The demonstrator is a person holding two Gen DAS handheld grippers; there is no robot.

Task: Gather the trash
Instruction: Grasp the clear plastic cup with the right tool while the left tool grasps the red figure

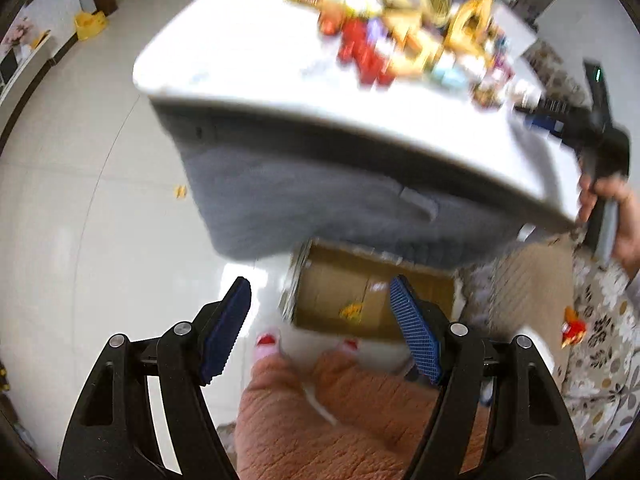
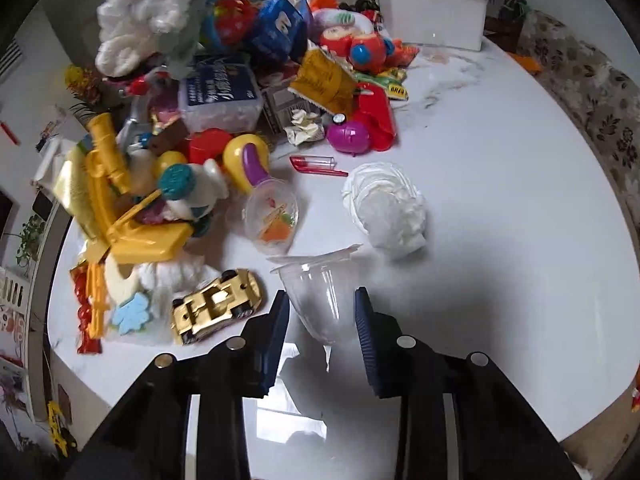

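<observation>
Motion blur smears the table's clutter [image 1: 404, 20] and the cardboard box [image 1: 360, 292] beyond telling.

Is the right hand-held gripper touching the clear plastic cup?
Cannot tell. In the right wrist view the clear plastic cup sits between the open fingers of the right hand-held gripper, but its transparent edges hide any gap or contact.

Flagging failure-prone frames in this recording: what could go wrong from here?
1. The clear plastic cup lies on its side between the open right tool; thin and slippery, it may crush or squirt out on closing.
2. The gold toy car sits just beside it and could get bumped.
3. The left tool view is blurred above the cardboard box; a drop there could miss.
</observation>
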